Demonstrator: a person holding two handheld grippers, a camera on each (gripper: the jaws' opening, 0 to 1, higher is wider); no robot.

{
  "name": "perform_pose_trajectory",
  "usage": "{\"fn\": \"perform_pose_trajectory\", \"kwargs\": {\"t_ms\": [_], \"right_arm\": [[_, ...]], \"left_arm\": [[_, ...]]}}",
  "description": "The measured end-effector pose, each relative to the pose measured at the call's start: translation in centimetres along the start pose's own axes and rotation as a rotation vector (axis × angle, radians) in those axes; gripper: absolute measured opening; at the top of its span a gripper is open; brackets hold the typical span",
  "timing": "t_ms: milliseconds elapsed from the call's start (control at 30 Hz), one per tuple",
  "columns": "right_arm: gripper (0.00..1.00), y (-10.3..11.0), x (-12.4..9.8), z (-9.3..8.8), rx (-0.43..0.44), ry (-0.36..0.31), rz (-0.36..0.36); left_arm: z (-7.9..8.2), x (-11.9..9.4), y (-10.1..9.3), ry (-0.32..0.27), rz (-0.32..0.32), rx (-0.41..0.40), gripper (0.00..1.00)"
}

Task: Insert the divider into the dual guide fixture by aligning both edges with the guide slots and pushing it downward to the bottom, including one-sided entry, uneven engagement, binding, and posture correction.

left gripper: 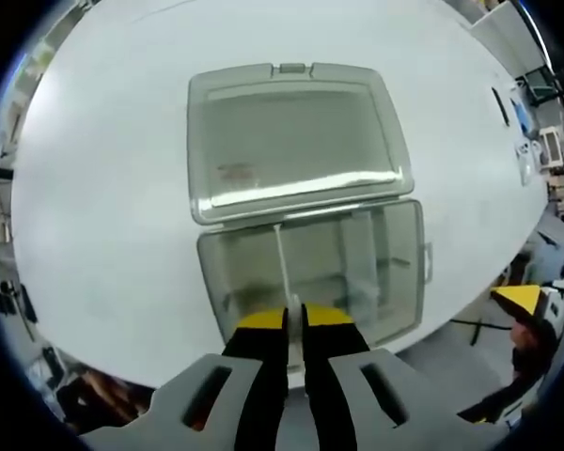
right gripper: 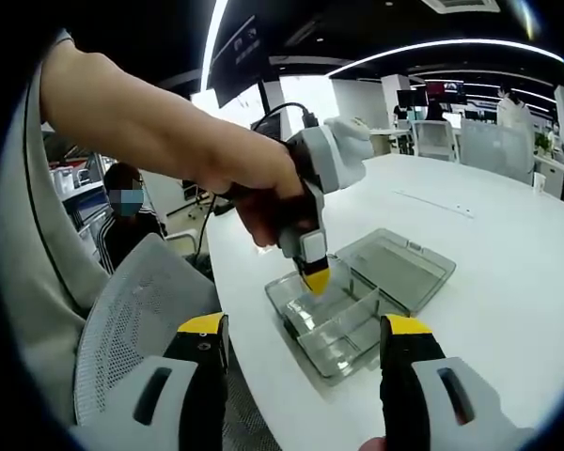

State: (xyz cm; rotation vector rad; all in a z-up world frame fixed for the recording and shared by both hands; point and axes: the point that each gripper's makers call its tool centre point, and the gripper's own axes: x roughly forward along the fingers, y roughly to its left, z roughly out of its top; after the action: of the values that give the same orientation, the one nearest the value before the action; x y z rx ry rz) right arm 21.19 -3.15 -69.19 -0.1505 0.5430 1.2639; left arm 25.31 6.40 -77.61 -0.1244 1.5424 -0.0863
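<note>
A clear plastic compartment box lies on the white table with its lid folded open behind it. My left gripper hangs over the box's near side, its yellow-tipped jaws shut on a thin clear divider that stands on edge down inside the box. In the right gripper view a hand holds the left gripper pointing down into the box, whose lid lies beyond it. My right gripper hovers off the table's edge with its jaws wide apart and nothing between them.
A grey mesh chair stands by the table edge below my right gripper. A person sits further back. White chairs line the table's far end. A thin strip lies on the table.
</note>
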Motion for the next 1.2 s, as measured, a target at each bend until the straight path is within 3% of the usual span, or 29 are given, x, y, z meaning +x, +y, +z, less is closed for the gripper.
{"fn": "perform_pose_trajectory", "kwargs": {"t_ms": [1200], "right_arm": [[0.62,-0.05,0.15,-0.23,0.001,0.006,0.001]], "left_arm": [[0.19,0.15,0.13,-0.002,0.003,0.0,0.02]]}}
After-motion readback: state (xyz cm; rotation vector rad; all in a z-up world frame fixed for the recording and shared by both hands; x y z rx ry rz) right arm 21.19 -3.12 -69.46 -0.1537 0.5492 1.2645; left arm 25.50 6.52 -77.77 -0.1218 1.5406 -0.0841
